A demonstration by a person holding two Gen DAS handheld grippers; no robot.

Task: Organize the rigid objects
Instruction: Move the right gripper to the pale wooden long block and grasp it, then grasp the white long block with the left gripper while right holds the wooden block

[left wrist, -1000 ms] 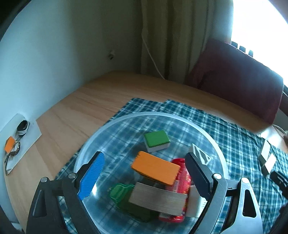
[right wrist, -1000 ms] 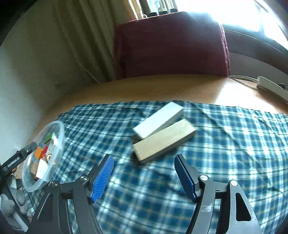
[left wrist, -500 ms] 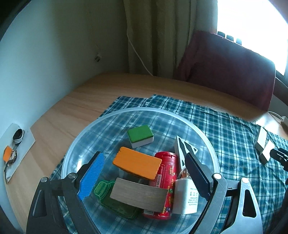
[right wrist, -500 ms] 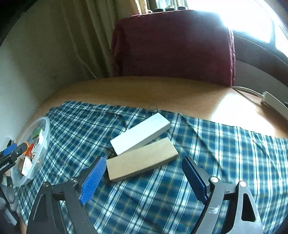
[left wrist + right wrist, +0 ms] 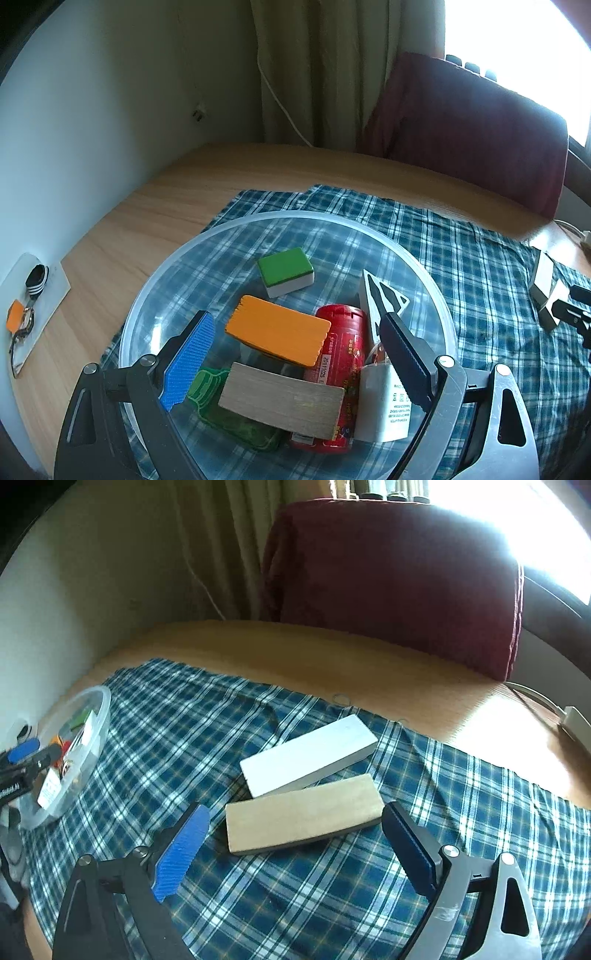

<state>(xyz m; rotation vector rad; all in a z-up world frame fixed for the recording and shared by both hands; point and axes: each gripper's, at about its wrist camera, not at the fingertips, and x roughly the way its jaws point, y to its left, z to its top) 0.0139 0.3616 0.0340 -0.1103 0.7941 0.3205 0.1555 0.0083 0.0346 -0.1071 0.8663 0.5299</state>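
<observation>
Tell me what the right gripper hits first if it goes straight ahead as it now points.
Most likely the tan wooden block, which lies between the open fingers of the right gripper. The white block lies just beyond it. Depth is uncertain.

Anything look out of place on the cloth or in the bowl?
Two blocks, white and tan, lie outside the bowl on the plaid cloth. The bowl's contents are piled haphazardly, nothing spilled or damaged.

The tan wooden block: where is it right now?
In the right wrist view, the tan wooden block lies flat on the plaid cloth, between the open fingers of the right hand-held gripper, with the white block just behind it.
</observation>
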